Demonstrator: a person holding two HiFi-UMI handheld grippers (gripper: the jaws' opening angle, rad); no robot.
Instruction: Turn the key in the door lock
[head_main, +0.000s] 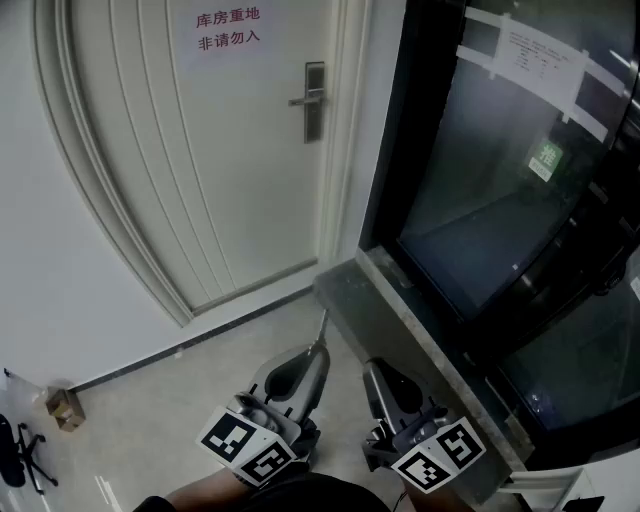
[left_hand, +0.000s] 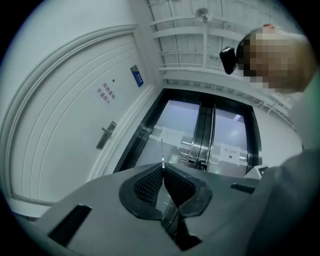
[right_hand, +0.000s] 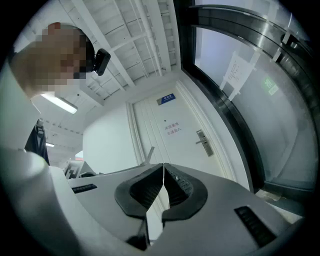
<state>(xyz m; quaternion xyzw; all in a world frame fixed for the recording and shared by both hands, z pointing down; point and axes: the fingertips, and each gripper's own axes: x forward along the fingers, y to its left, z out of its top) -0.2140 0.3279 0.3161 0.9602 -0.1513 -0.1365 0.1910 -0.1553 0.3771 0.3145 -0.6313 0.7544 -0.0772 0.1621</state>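
The person stands well back from the white door (head_main: 200, 180), both tools held low and near the body; the left gripper (head_main: 318, 350) has its jaws pinched tight on a thin metal key (head_main: 322, 325), whose blade pokes out past the tips towards the far wall; in the left gripper view the same key (left_hand: 161, 150) rises as a narrow sliver from between the closed pads; the right gripper (head_main: 375, 368) sits just beside it on the right, jaws pressed together with nothing in them. The lock plate (head_main: 314, 100) with its lever handle (head_main: 300, 101) is at the far right edge of the door, below a notice (head_main: 228, 30) in red print, and well apart from the key; I cannot make out the keyhole from here. To the right run dark glass doors (head_main: 500, 200) above a stone ledge (head_main: 400, 330). To my eye the approach has yet to start, and the risks lie in it; the hold on the key looks slim, so a blade that meets the plate off-line could twist or slip in the pads; it could also drop to the floor; a key that enters tilted may jam when turned; the idle gripper could knock the handle if it crowds in.
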